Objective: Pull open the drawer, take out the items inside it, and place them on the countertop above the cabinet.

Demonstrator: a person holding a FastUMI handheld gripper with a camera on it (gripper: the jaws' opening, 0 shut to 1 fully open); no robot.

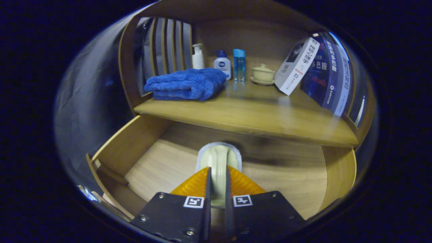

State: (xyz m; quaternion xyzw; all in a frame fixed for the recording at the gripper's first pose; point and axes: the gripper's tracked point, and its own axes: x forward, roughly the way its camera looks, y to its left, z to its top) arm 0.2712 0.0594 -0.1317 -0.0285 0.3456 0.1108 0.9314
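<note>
Chinese titles — book spines (332, 77)

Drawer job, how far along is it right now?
Done: the drawer is pulled open. In hand: the gripper is shut on a pale brush-like item, above the drawer floor. Left: setting it on the countertop near the blue towel.

Dim, warm light is falling from above, leaving a soft sheen on the countertop (249, 111). Shadow is pooling under its front lip, across the far part of the drawer (152, 165). Fisheye distortion is bending the cabinet's edges, and motion blur is smearing the drawer floor.
</note>
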